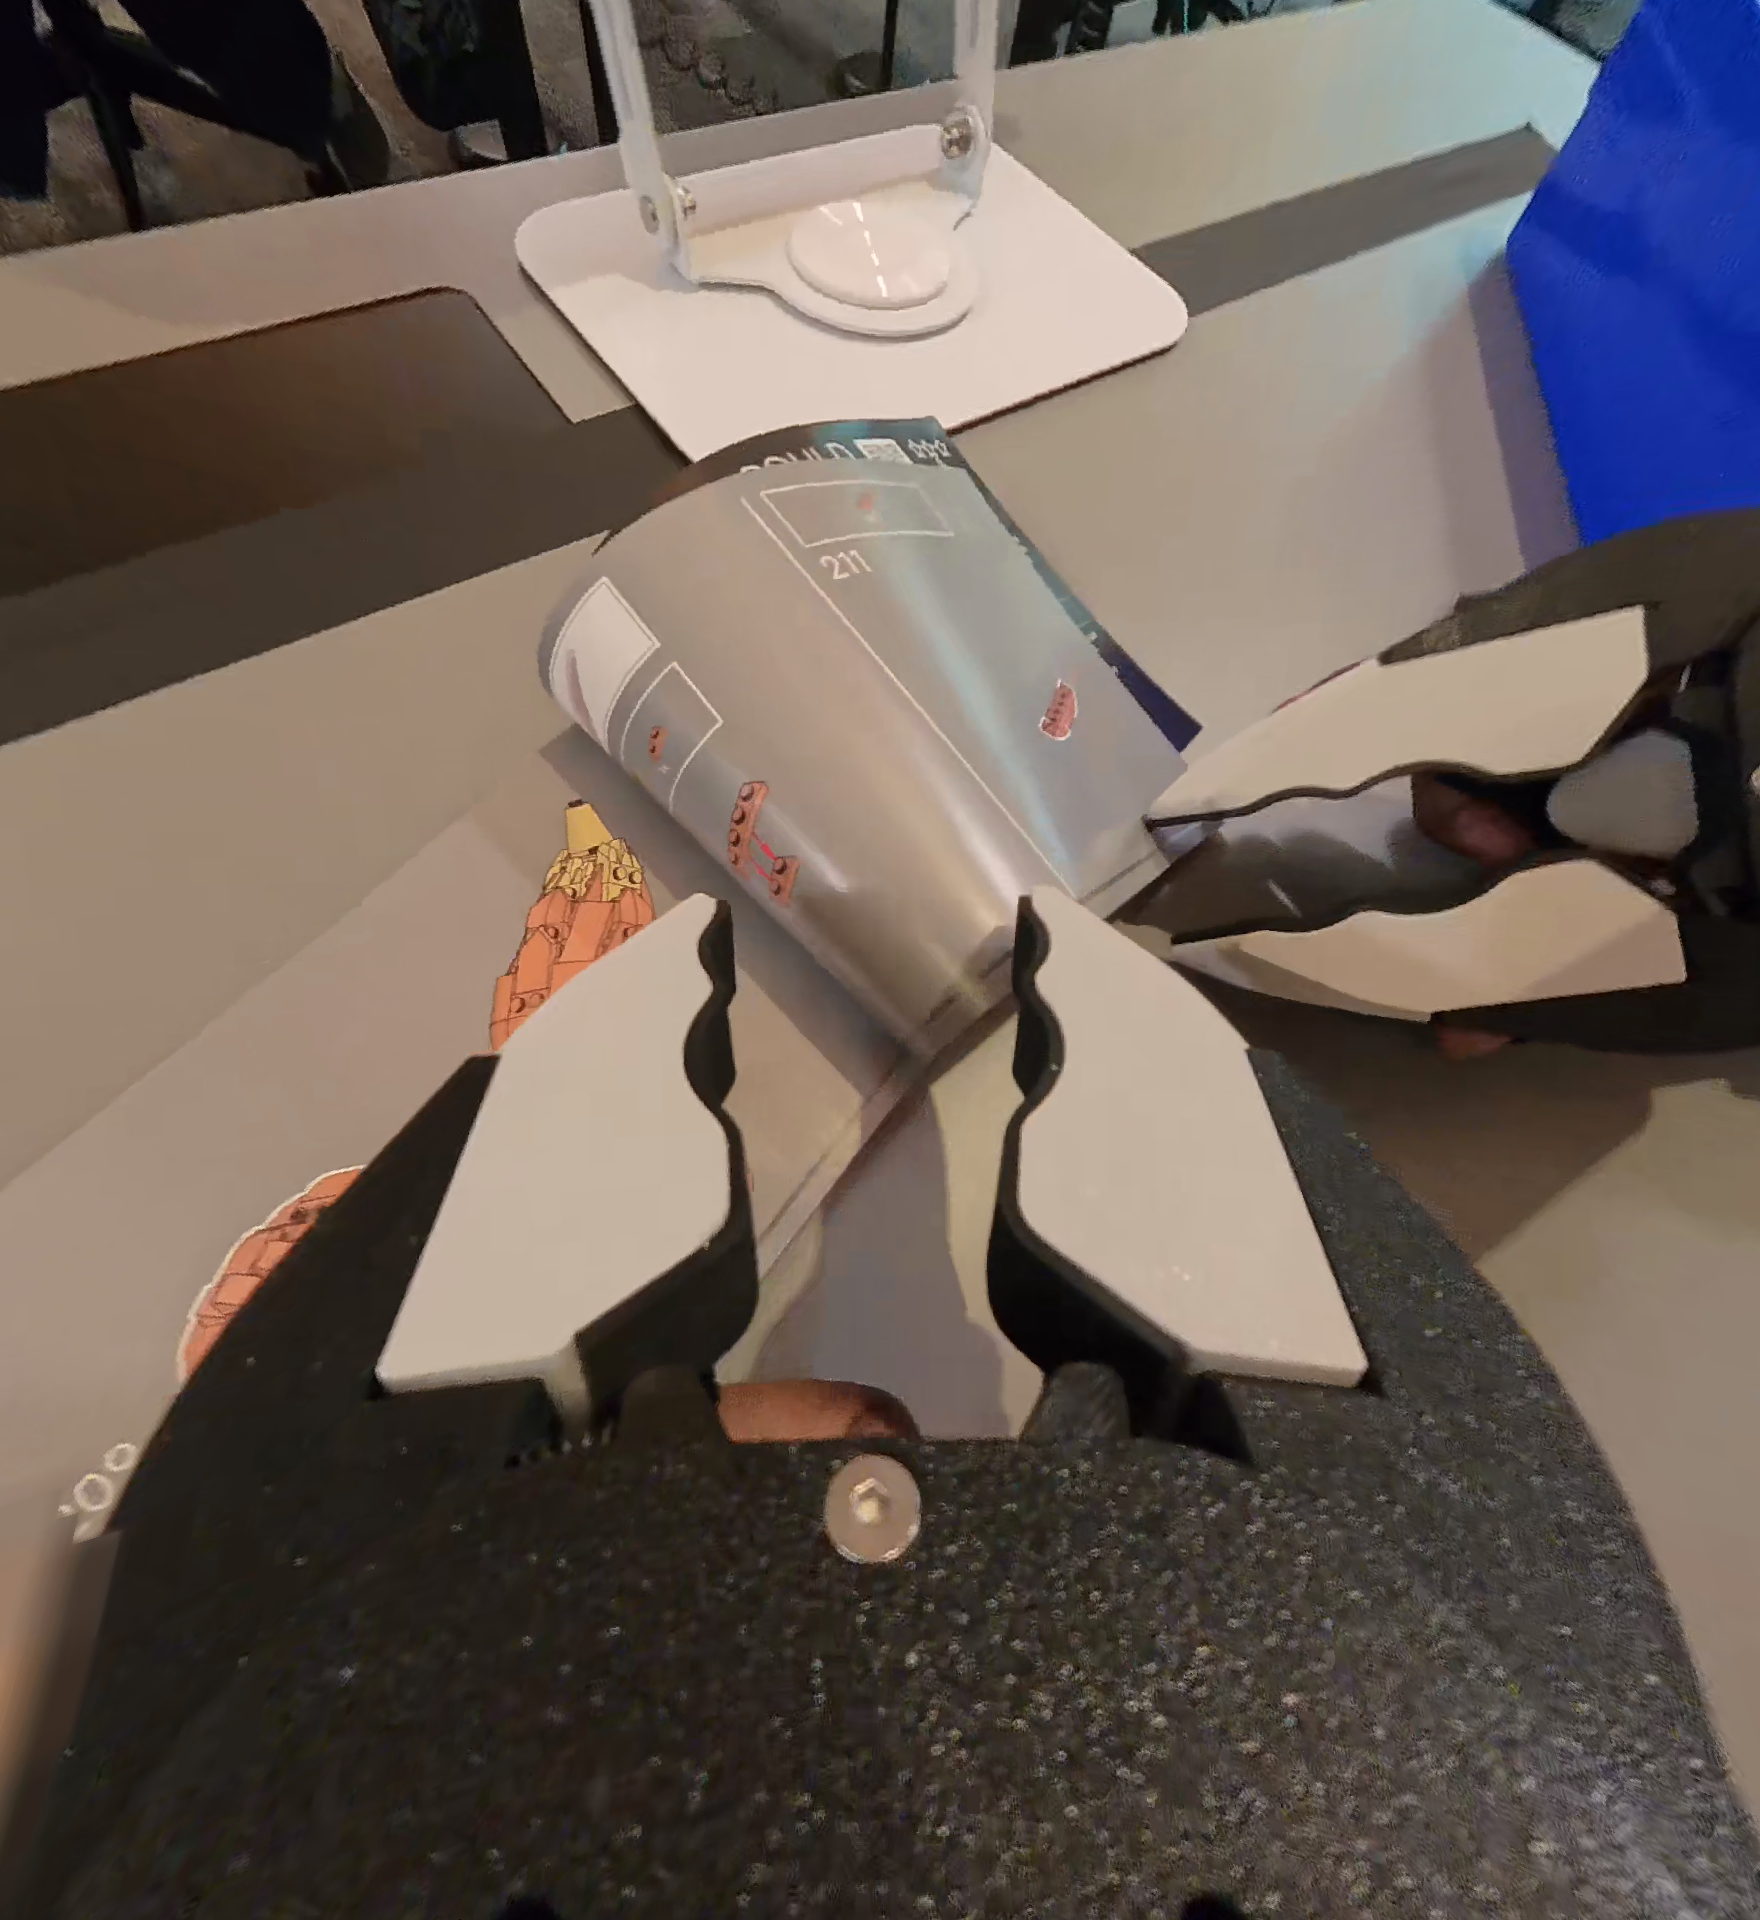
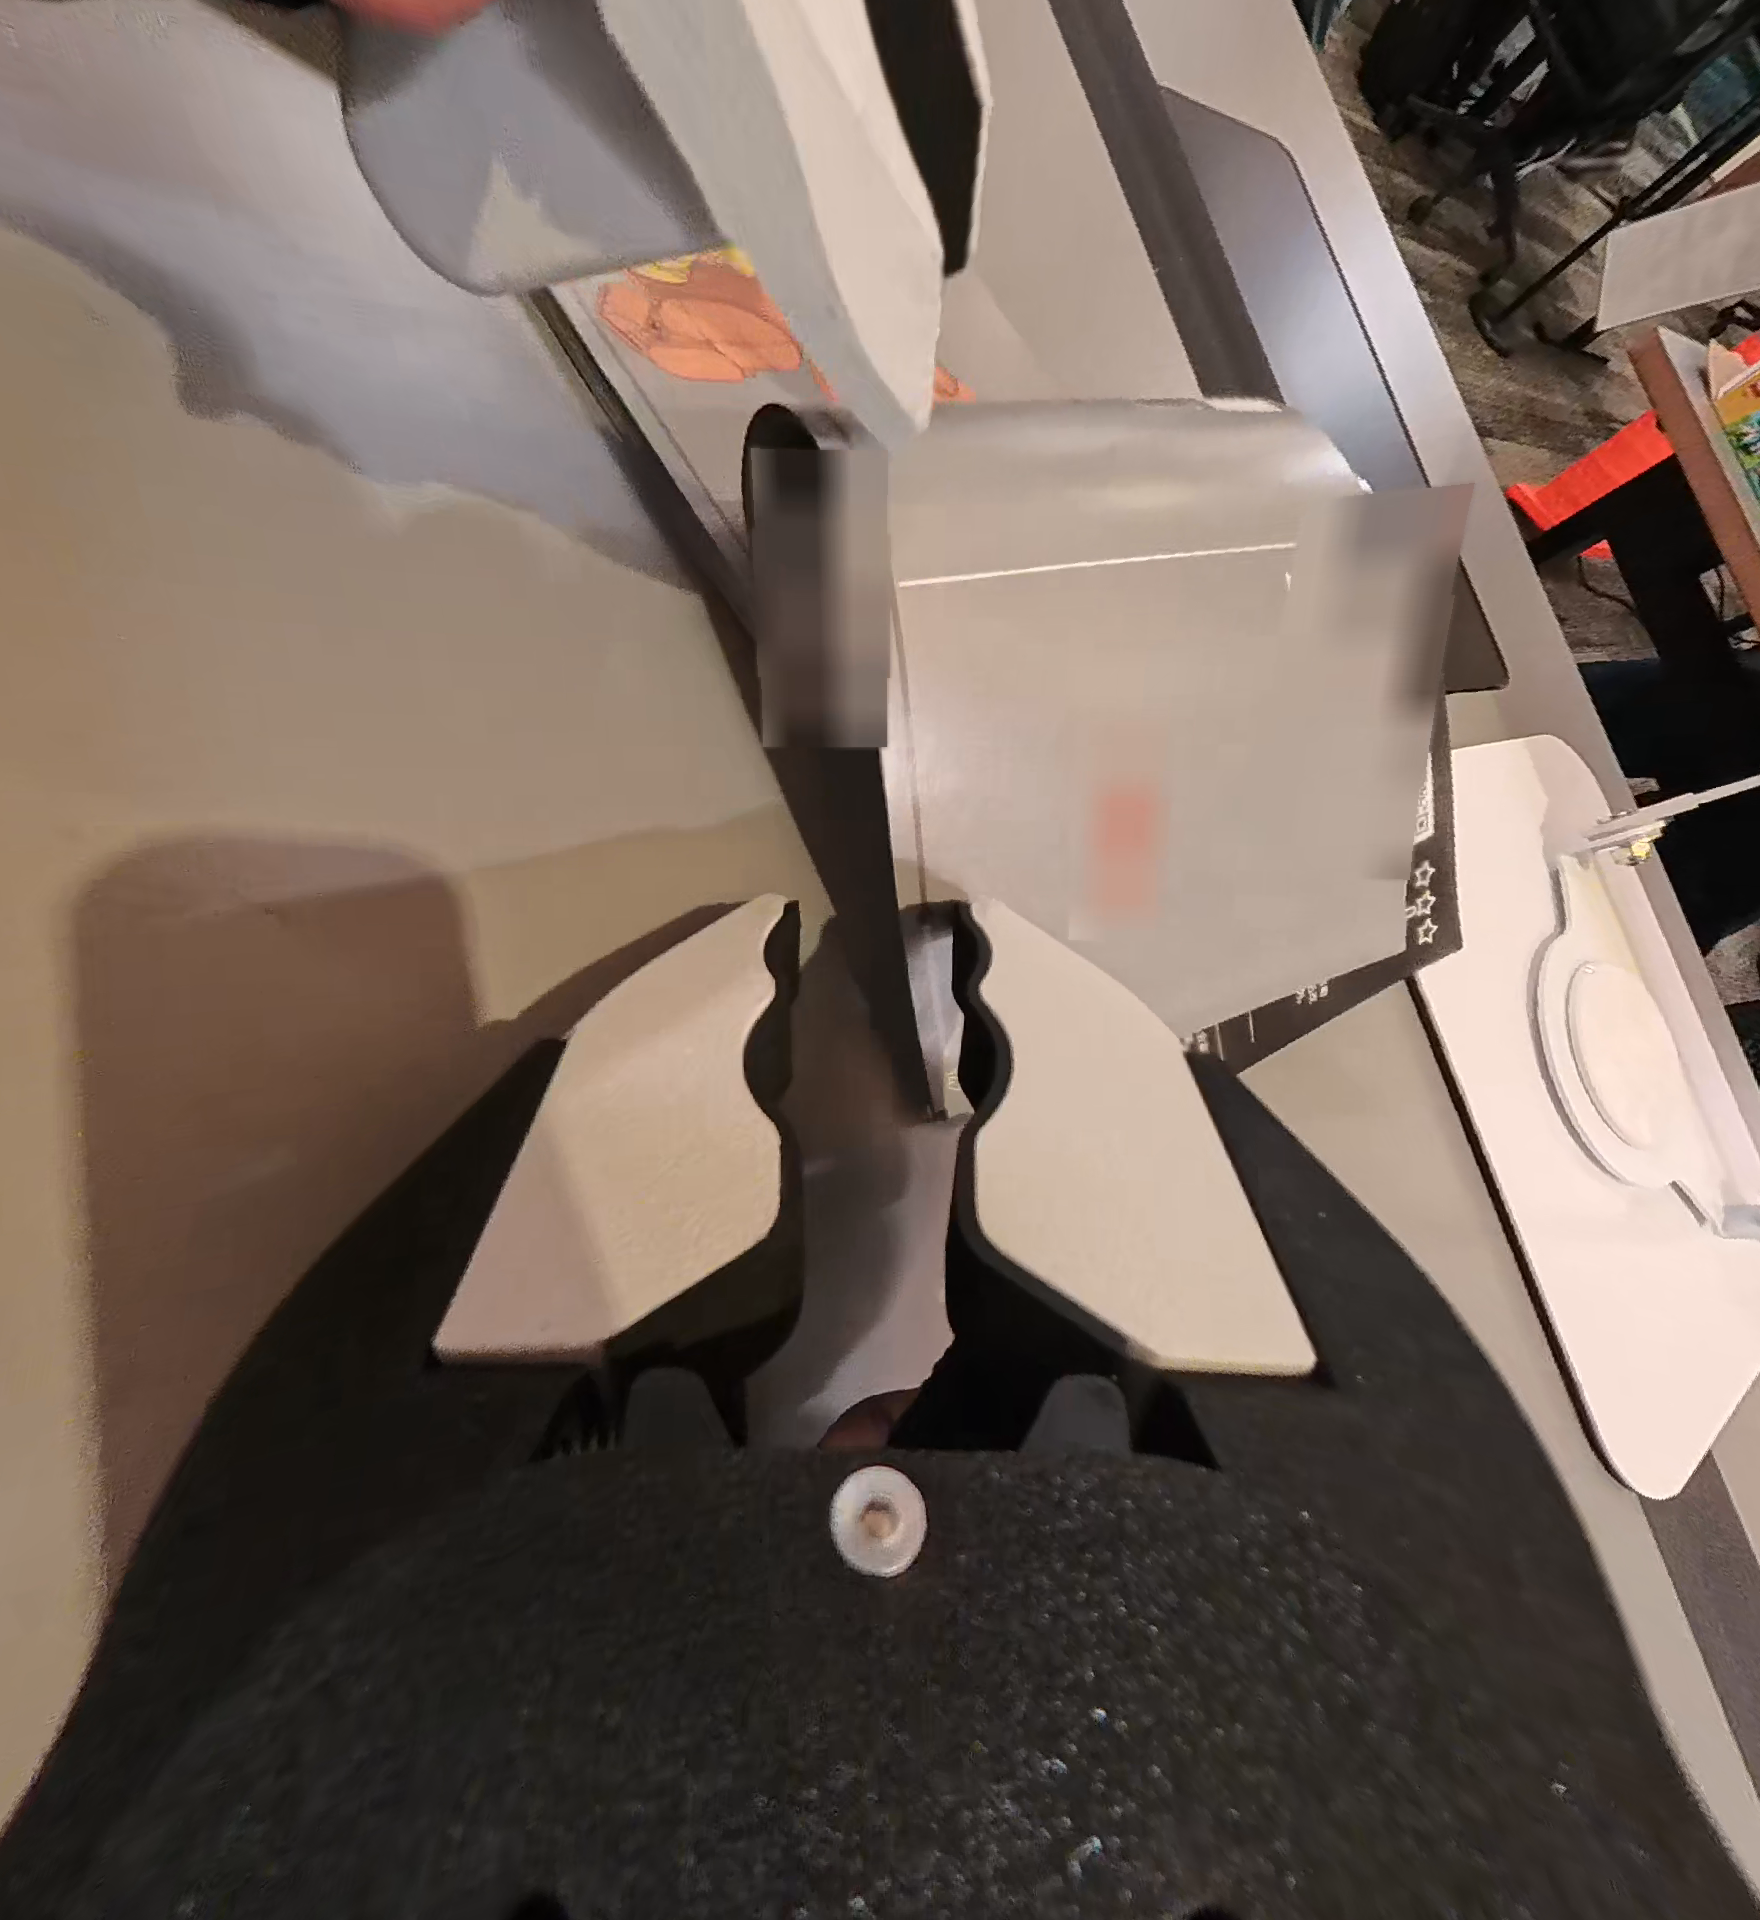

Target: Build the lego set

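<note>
Grey table (image 1: 232,831) fills most of both views; a darker grey strip runs across it farther back. White flat stand base (image 1: 855,343) sits on the far side of the table, two white struts rising from it. Blue bag or box (image 1: 1686,260) at the far right edge of the left wrist view.

Lego instruction booklet (image 1: 834,748) lies open on the table, in the middle, just in front of the stand base. One page is lifted and curled up in an arc; printed drawings of orange-brown bricks show on it and on the flat page beneath.

Left gripper (image 1: 871,925): fingers spread apart, nothing between them, tips hovering over the booklet near its fold.

Right gripper (image 1: 1156,883): comes in from the right, tips at the lower corner of the curled page. In the right wrist view the page edge runs between its fingers (image 2: 969,997), but a gap shows on either side; cannot tell whether it is clenched on the page. That view is motion-blurred.

No loose bricks visible on the table.
</note>
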Tool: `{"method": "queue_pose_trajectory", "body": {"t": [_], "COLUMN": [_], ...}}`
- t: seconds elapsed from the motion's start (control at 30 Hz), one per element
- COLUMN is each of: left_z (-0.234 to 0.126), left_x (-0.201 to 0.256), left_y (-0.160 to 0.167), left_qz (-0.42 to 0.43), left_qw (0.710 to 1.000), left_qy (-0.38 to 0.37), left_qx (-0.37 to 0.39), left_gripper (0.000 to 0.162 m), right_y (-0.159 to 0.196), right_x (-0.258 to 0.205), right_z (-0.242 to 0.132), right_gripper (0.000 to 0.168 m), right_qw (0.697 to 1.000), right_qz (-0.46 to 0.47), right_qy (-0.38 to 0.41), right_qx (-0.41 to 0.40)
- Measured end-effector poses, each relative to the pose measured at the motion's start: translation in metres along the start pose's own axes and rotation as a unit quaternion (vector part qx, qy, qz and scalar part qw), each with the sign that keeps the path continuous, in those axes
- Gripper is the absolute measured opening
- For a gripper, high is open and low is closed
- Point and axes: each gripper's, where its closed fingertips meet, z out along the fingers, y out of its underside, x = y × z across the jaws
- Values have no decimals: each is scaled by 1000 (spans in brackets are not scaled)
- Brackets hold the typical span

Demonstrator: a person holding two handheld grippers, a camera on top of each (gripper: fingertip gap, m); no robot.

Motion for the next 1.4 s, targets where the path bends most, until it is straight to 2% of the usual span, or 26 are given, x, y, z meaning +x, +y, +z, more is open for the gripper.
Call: {"method": "queue_pose_trajectory", "body": {"t": [0.4, 0.7, 0.87, 1.0, 1.23, 1.4], "left_z": [3, 6, 7, 8, 9, 12], "left_x": [17, 30, 35, 41, 47, 52], "left_y": [4, 1, 3, 7, 1, 4], "left_qz": [145, 320, 373, 398, 438, 495], "left_qw": [989, 946, 926, 916, 894, 863], "left_qy": [-10, -54, -62, -45, -41, -53], "left_qx": [-9, 6, 9, 18, 83, 83], "left_gripper": [61, 66, 66, 62, 43, 34], "right_y": [-2, -6, -7, -8, -9, -9], "right_x": [-8, -16, -20, -22, -23, -24], "right_z": [-3, -4, -4, -4, -4, -3], "right_gripper": [29, 29, 29, 29, 29, 29], "right_qw": [1000, 999, 999, 998, 998, 998], "right_qz": [15, 12, 6, 10, 16, 14], "right_qy": [-28, -44, -48, -56, -65, -67], "right_qx": [5, 10, 9, 13, 15, 12]}}
